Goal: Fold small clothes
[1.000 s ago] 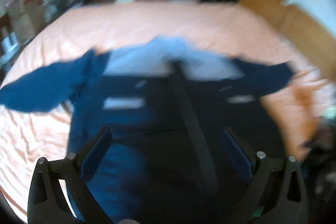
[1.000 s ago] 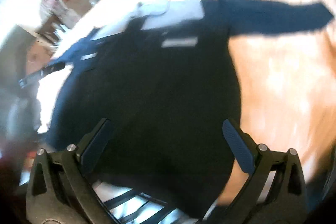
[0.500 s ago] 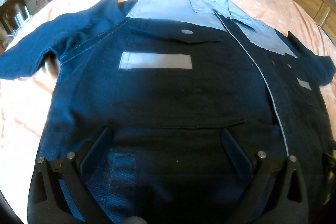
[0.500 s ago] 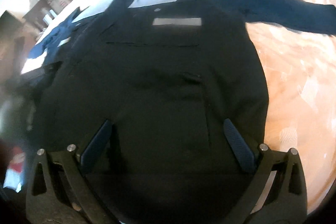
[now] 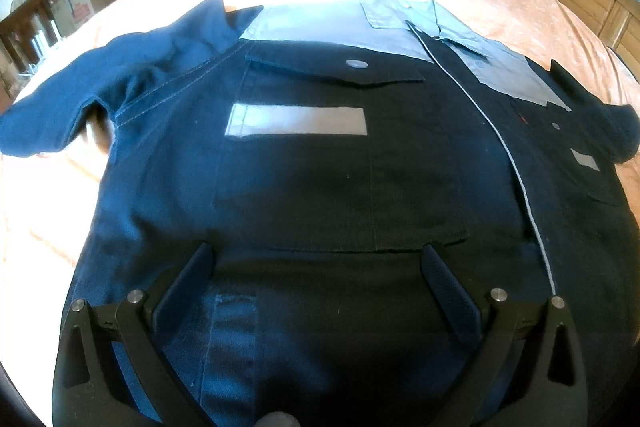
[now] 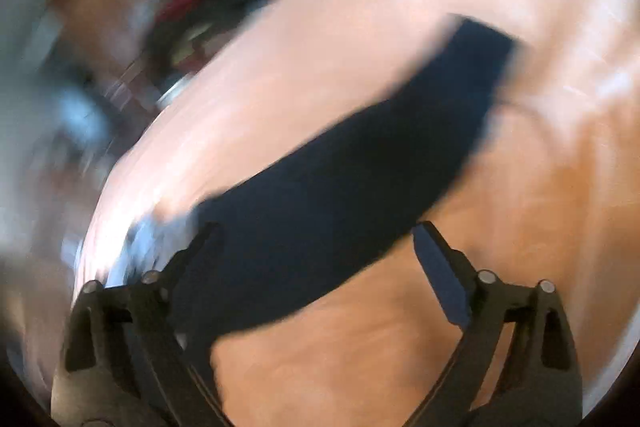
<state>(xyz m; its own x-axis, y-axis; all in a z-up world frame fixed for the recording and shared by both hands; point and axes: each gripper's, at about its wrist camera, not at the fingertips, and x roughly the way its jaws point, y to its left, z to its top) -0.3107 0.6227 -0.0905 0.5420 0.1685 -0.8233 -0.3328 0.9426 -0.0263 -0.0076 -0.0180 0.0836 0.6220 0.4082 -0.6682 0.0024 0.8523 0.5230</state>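
1. Dark navy short-sleeved work shirt with a pale grey yoke and collar (image 5: 320, 163) lies front-up and spread flat on the peach-orange bedsheet (image 5: 520, 7). It fills the centre of the left wrist view; nothing is folded yet.
2. Left gripper (image 5: 318, 267): jaws spread wide and empty, low in the frame over the shirt's lower front, below the grey reflective strip (image 5: 296, 121). Whether the tips touch the cloth cannot be told.
3. Right gripper (image 6: 316, 247): jaws also wide and empty. The view is heavily smeared. The shirt's dark sleeve (image 6: 360, 171) runs diagonally from lower left toward upper right, passing between the fingers.
4. Risk: the blur suggests a fast right-hand swing. Closing at that speed could miss the sleeve edge, or pinch the sheet along with it.
5. Risk: the sheet is loose and wrinkled at the left of the frame. A drag rather than a lift would likely bunch both layers and skew the fold line.
6. Risk: the blue sleeve (image 5: 100, 95) at upper left is already rumpled. Folding it unsmoothed would probably trap creases.
7. Risk: stiff pocket flaps and placket may resist a clean crease and spring open.
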